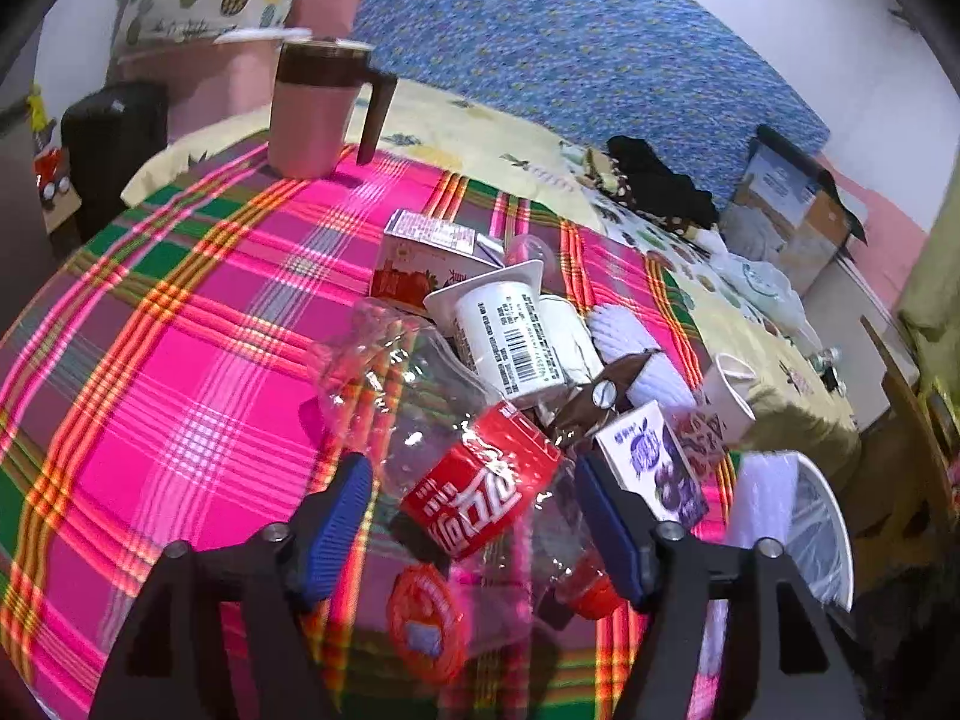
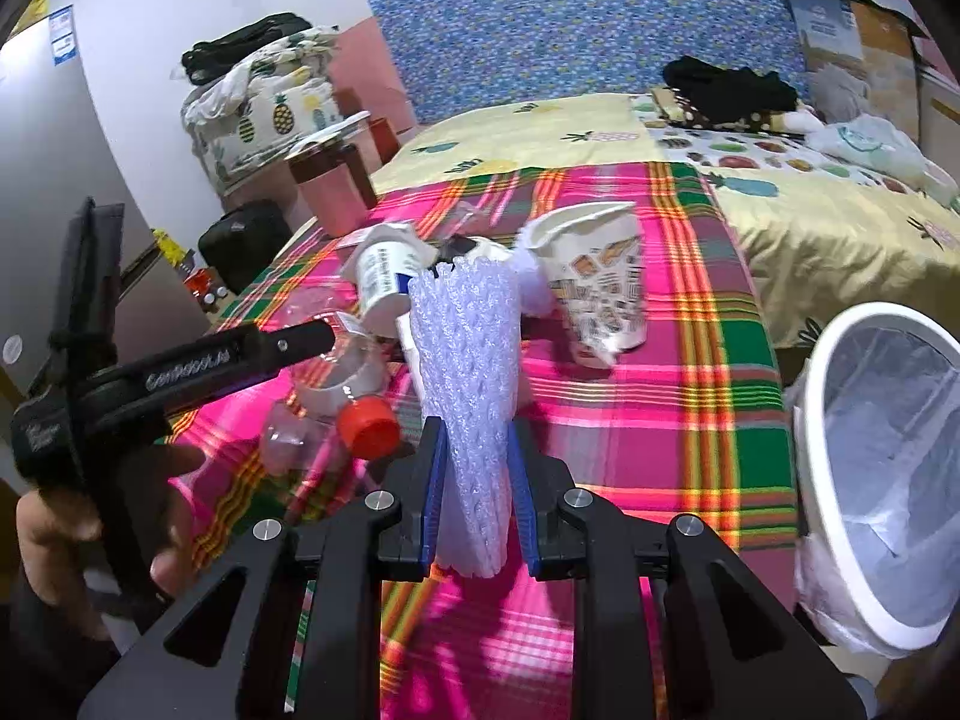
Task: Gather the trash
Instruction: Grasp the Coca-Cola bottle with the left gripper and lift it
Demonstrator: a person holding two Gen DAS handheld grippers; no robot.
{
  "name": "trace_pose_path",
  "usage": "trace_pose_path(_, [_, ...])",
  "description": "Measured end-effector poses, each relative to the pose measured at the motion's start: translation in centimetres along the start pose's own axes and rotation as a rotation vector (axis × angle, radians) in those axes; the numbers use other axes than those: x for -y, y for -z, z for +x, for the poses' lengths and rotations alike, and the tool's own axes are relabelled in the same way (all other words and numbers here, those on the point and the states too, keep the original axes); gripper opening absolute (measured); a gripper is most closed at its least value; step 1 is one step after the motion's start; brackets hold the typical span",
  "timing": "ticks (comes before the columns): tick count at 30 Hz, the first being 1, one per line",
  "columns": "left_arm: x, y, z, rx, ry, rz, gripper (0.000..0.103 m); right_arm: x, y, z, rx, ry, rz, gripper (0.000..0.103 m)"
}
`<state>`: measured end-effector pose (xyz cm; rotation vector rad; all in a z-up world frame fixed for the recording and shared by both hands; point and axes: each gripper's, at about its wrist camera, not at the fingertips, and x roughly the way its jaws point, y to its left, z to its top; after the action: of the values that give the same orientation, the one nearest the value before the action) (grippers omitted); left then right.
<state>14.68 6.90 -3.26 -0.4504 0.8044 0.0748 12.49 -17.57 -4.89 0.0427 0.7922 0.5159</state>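
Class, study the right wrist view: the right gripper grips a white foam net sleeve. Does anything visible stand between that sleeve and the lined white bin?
Nothing visible does. The right gripper is shut on the foam net sleeve, and only bare plaid cloth lies between it and the bin.

Left gripper [image 1: 474, 510]: jaws spread wide, angled downward, gripping nothing.
Right gripper [image 2: 477, 480]: jaws narrowed, clamped, angled downward.
Hand [image 2: 90, 528]: holding left gripper's handle.
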Motion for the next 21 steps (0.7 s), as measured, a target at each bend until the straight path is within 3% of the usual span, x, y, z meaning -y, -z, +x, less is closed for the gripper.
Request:
trace_pose_path(16, [-0.7, -1.8, 3.7, -0.082, -0.06, -0.186, 0.073, 1.8, 0.0, 0.2, 0.0, 0.004, 0.041, 0.021])
trace_pose_path(21, [-0.4, -1.5, 3.0, -0.046, -0.05, -0.144, 0.071, 2.1, 0.1, -0.1, 0.007, 0.01, 0.038, 0.021])
